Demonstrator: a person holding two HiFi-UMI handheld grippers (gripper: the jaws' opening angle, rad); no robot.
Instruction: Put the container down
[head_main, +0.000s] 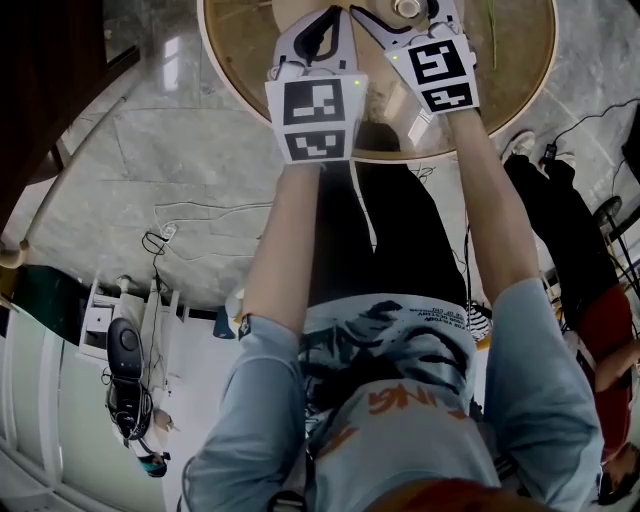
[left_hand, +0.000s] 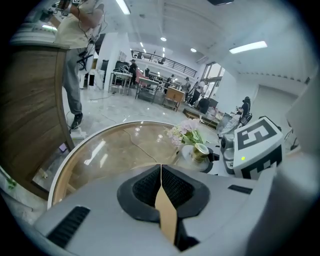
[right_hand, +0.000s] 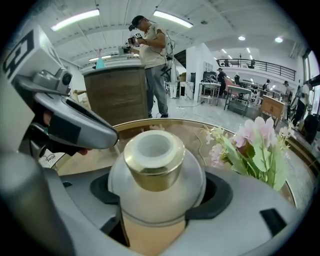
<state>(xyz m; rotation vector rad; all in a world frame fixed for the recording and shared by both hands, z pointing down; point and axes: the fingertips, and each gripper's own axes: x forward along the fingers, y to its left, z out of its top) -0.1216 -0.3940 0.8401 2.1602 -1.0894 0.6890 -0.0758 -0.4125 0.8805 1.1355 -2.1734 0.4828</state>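
The frosted, gold-necked container (right_hand: 155, 165) is pinched upright by its round belly in the right claw (right_hand: 159, 200), above the round glass tabletop (left_hand: 115, 150) near the flowers (right_hand: 255, 145), ready to be lowered level. The left claw (left_hand: 161, 187) is pressed together, empty, alongside.

readable text: none | shirt (head_main: 420, 440): orange lettering and a small print line, both too warped to read

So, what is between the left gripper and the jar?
Nothing stands there. In the left gripper view, only bare glass table top lies between the shut left gripper and the jar, which the right gripper holds.
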